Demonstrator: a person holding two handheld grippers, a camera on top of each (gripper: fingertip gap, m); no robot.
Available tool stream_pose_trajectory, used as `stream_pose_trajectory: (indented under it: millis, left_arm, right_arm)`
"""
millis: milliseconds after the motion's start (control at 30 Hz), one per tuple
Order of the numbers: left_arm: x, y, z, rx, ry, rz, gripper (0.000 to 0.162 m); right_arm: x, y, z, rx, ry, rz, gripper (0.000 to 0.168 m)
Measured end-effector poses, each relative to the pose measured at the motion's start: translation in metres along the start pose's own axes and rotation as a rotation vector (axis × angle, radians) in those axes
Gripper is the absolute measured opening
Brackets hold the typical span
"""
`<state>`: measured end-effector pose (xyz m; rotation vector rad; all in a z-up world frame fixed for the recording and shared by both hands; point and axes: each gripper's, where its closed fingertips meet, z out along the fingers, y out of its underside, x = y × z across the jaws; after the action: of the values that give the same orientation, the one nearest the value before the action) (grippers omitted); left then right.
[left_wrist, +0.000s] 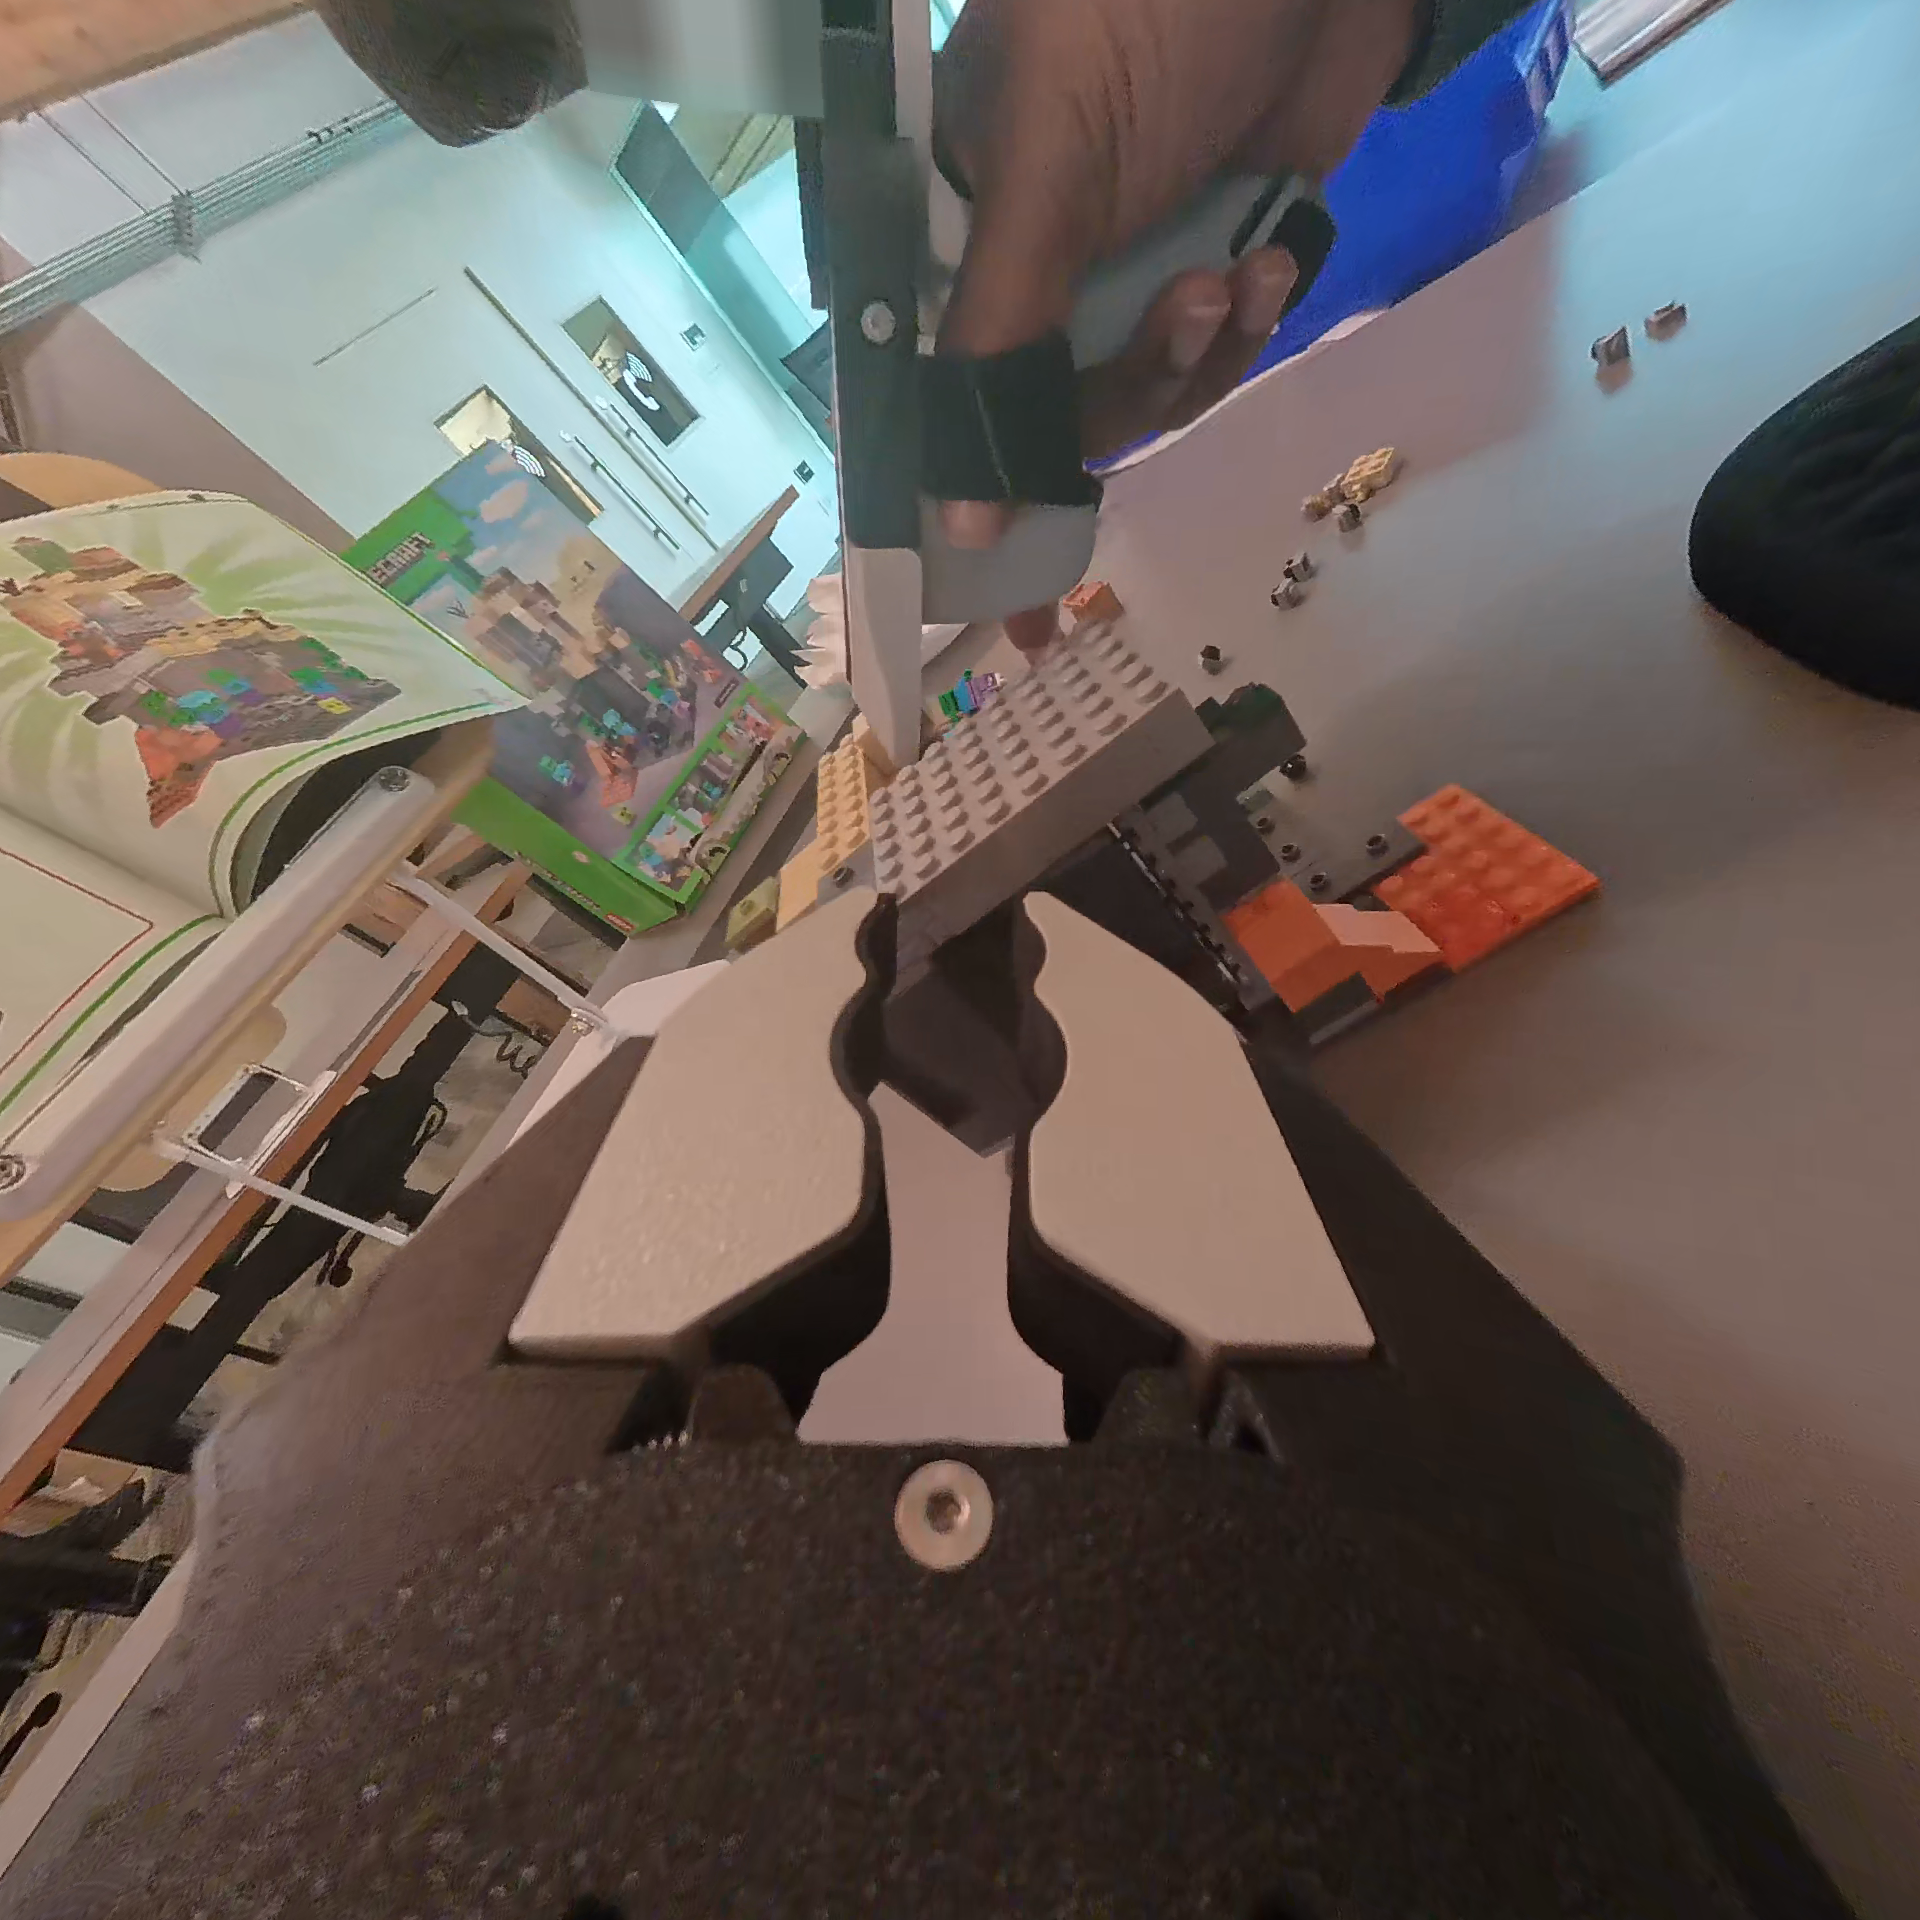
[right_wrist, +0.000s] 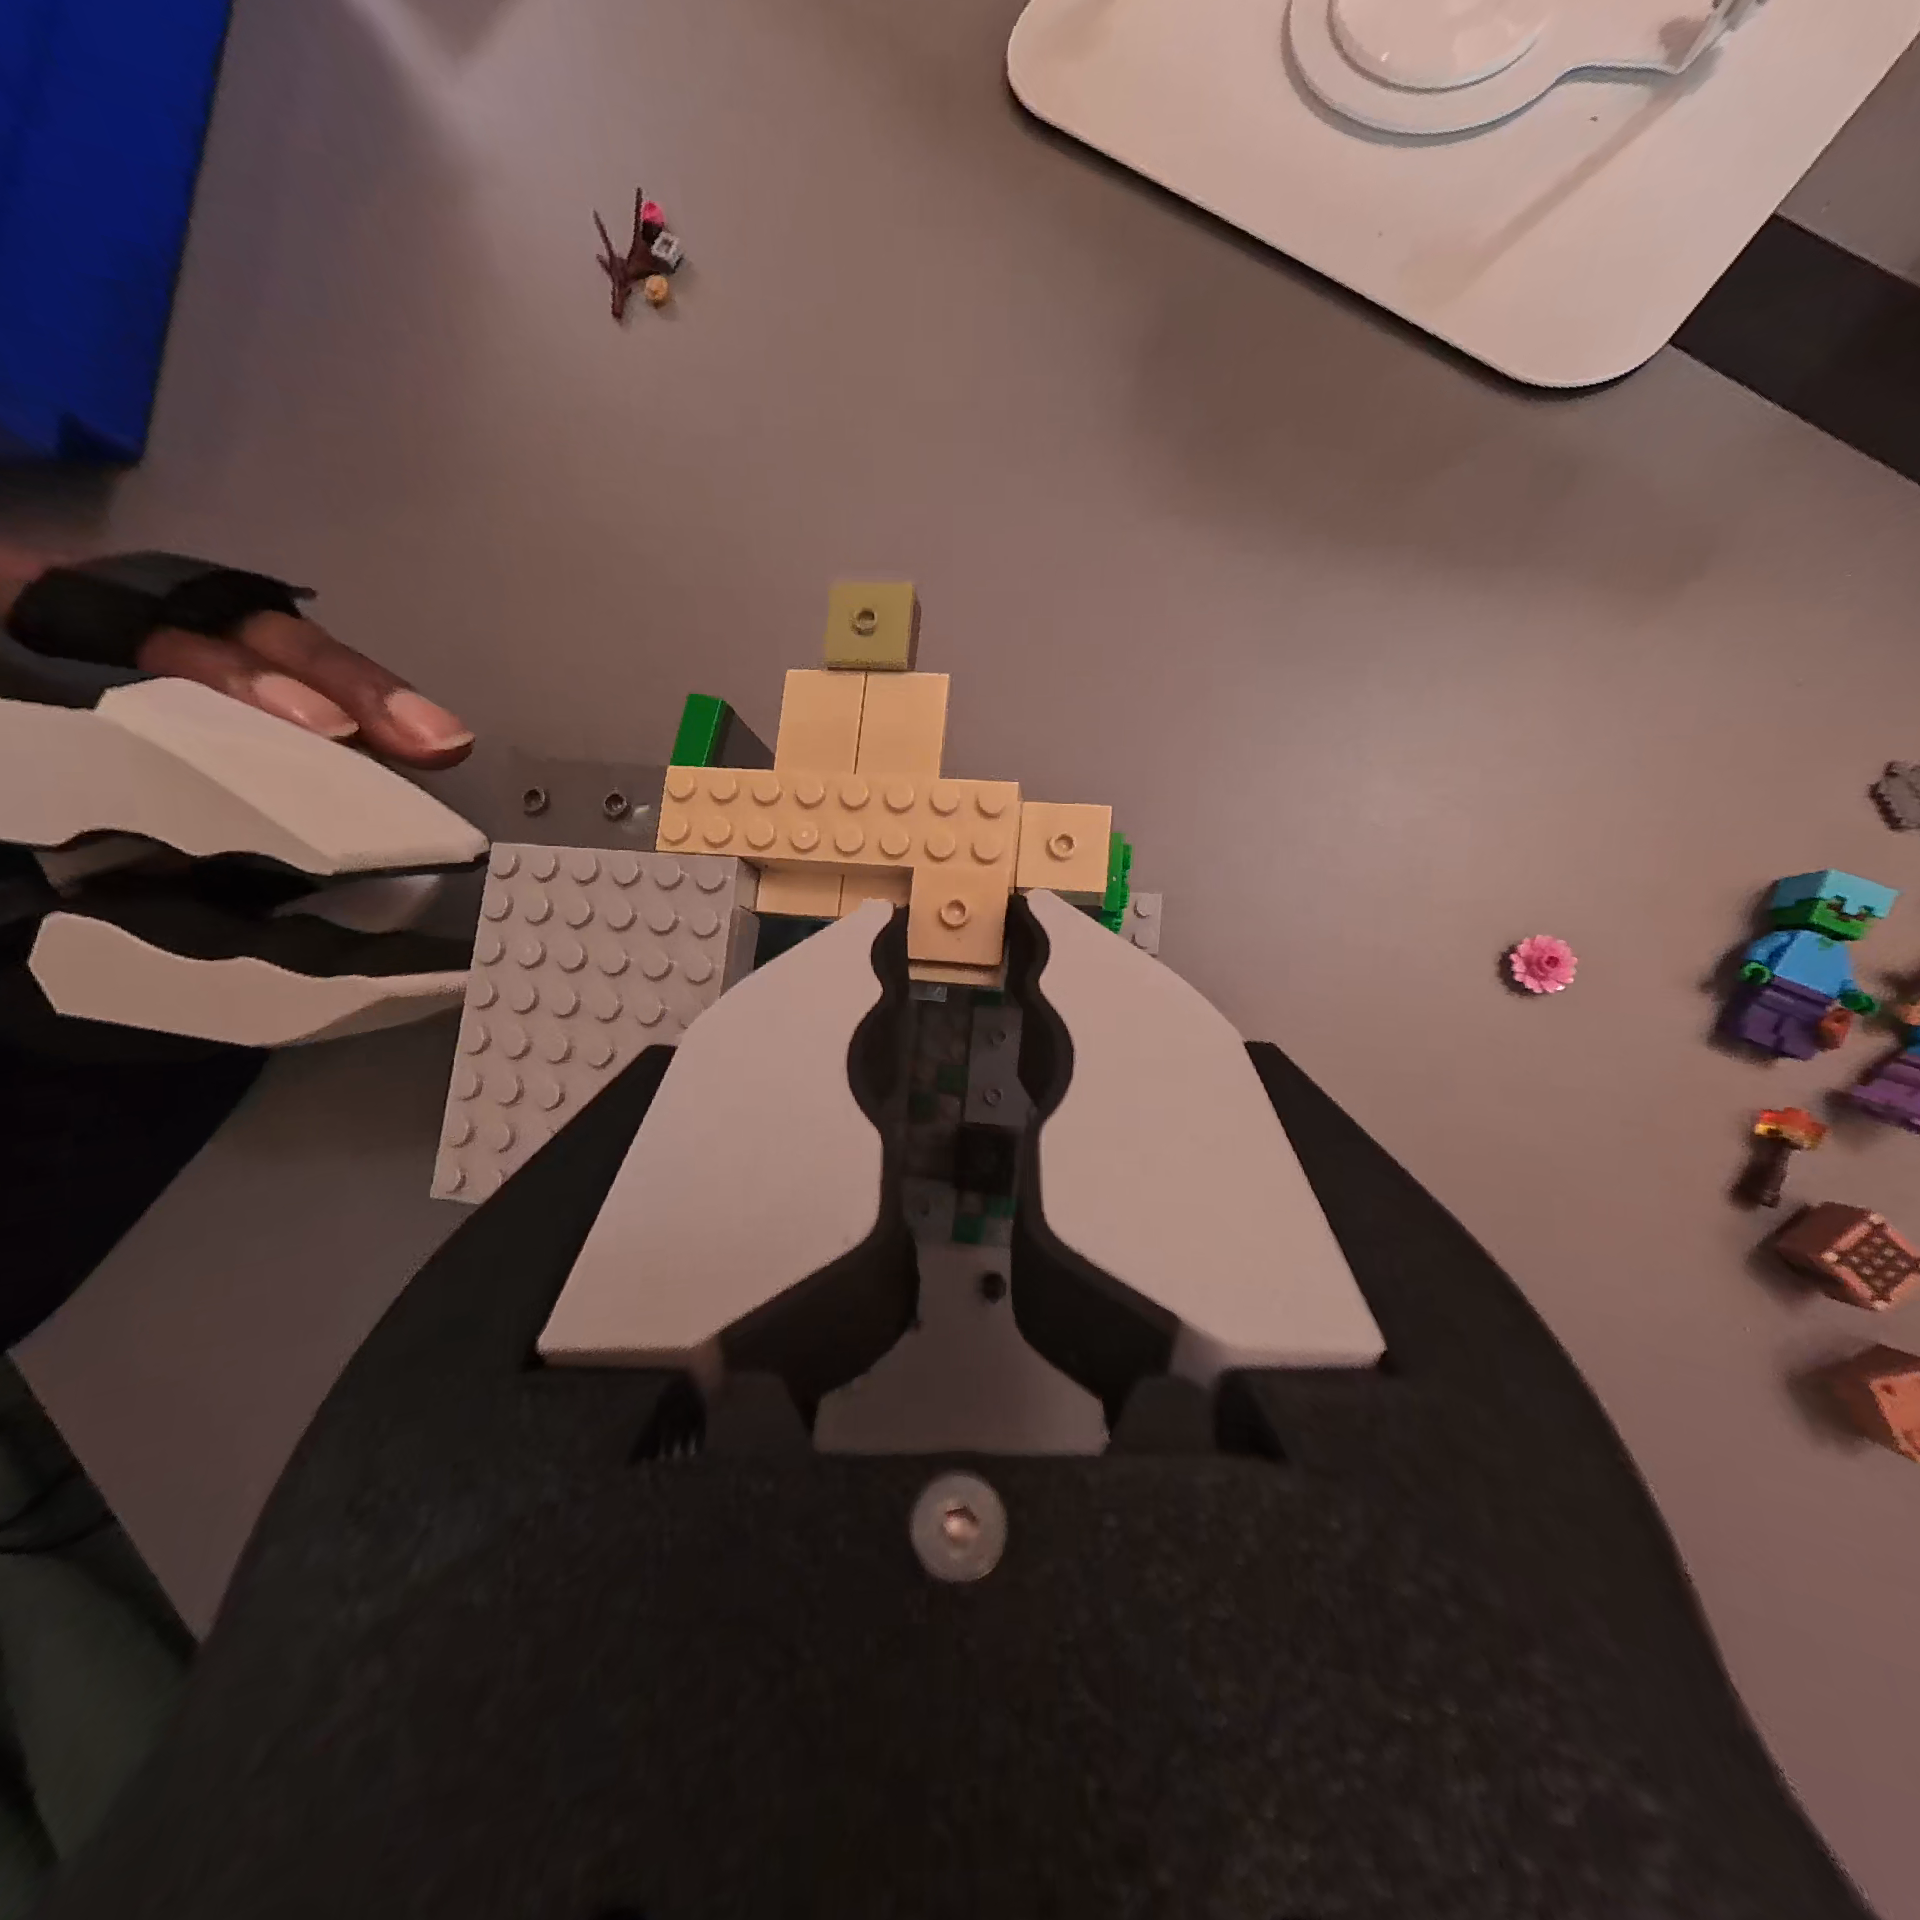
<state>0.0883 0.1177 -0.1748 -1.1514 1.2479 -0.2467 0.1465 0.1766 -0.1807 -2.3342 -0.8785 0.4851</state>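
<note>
Left wrist view: your left gripper (left_wrist: 951, 914) pinches the grey studded plate (left_wrist: 1029, 769) of the brick build, probably steadying it; orange plates (left_wrist: 1486, 873) lie right, a box (left_wrist: 582, 707) left. Right wrist view: your right gripper (right_wrist: 956, 914) clamps the tan bricks (right_wrist: 842, 821) ahead; only here show the minifigure (right_wrist: 1803, 961) and white tray (right_wrist: 1455, 208).
</note>
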Motion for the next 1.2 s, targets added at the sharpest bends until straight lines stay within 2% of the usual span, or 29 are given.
stream_pose_trajectory:
  millis: [67,133,367,567,667,767,1200]
  left_arm:
    - [-0.001,0.001,0.000,-0.002,-0.001,-0.007,0.020]
    - [-0.002,0.002,-0.001,-0.004,-0.003,-0.010,0.019]
    - [-0.002,0.003,-0.001,-0.010,-0.005,-0.010,0.017]
    - [-0.006,0.003,-0.001,-0.013,-0.033,0.007,0.016]
    - [-0.007,0.000,-0.002,0.000,-0.047,0.012,0.017]
    - [-0.006,0.000,-0.001,-0.001,-0.046,0.024,0.017]
    - [0.002,0.002,0.001,-0.026,-0.035,0.108,0.018]
  right_arm:
    - [0.000,0.002,-0.002,-0.037,0.022,-0.066,0.018]
    - [0.000,-0.001,-0.009,-0.072,0.020,-0.115,0.026]
    - [0.000,-0.026,-0.024,-0.140,-0.033,-0.165,0.027]
    - [-0.001,-0.002,-0.012,-0.276,-0.039,-0.164,0.028]
    - [0.005,0.003,-0.008,-0.277,0.038,-0.192,0.030]
    - [0.001,0.002,-0.005,-0.253,0.028,-0.188,0.019]
    - [0.003,0.010,0.004,-0.269,0.044,-0.204,0.020]
